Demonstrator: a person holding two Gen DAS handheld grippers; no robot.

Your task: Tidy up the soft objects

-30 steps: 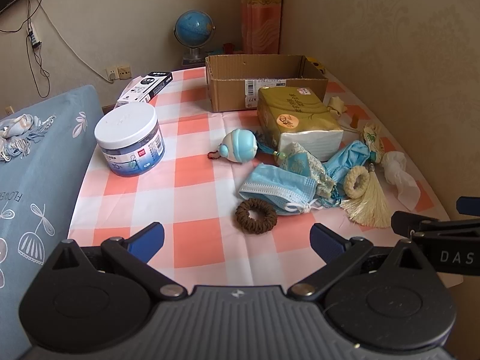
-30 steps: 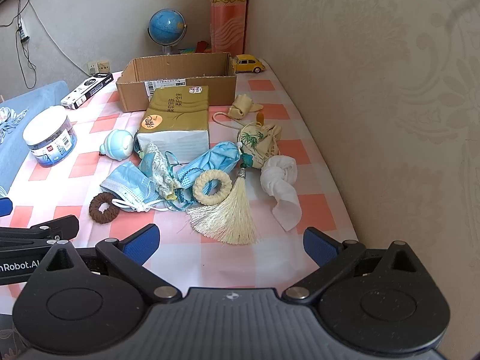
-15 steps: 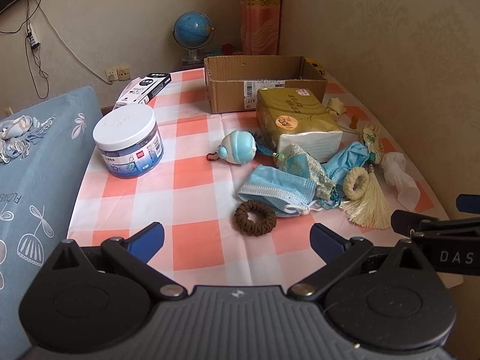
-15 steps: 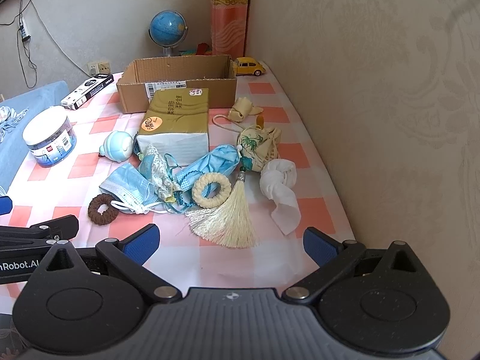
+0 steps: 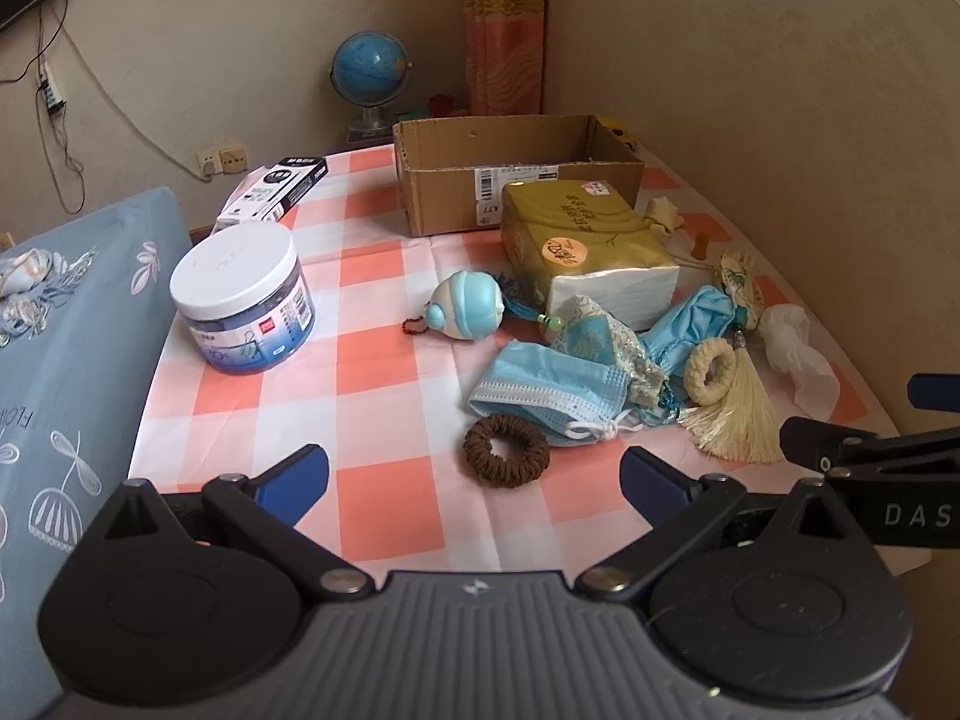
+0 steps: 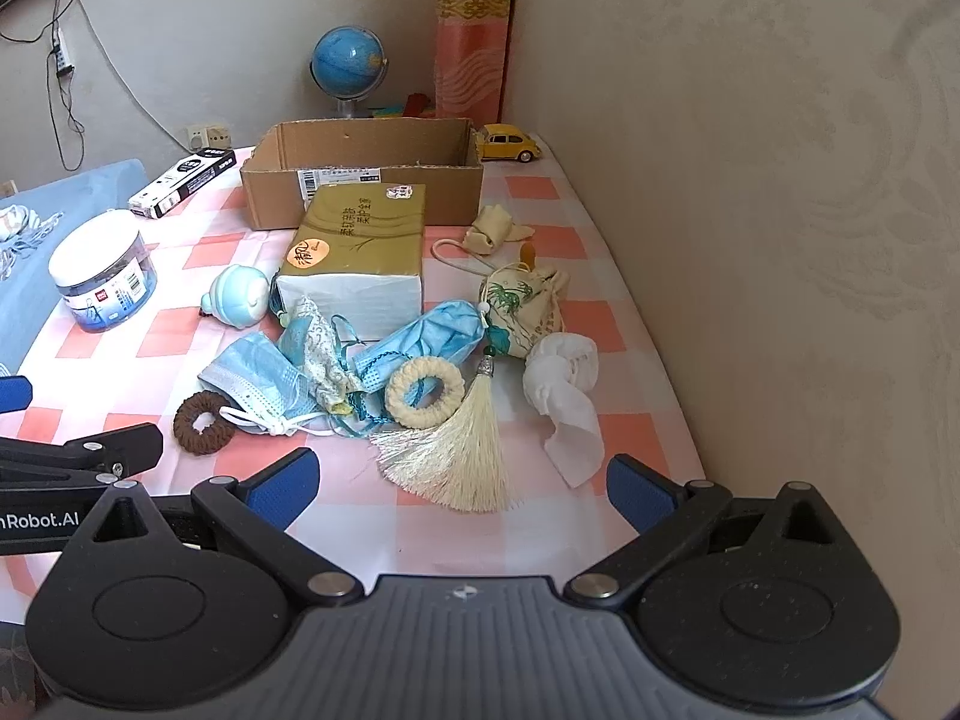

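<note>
Hovering left tongs [image 5: 473,479] and right tongs [image 6: 461,482] (both apart), ribbed brown scrunchie [image 5: 506,450], silky tassel [image 6: 462,447]

Brown knitted hair scrunchie [image 5: 506,451] lies just ahead of the left tongs [image 5: 474,474], touching the blue pleated face mask [image 5: 540,387] behind it. Cream braided ring with tassel [image 6: 447,420] sits ahead of the right tongs [image 6: 462,483]; white crumpled cloth [image 6: 564,387] to its right. Gold tissue pack [image 6: 360,252] farther back, open cardboard box [image 6: 366,171] behind that. White-lidded clear plastic jar [image 5: 243,294] far left on the checked desk [image 5: 372,372].

Globe [image 6: 348,60] at back, yellow toy car [image 6: 509,143] beside it; jar [image 5: 242,295] near pen box [image 5: 275,188].
</note>
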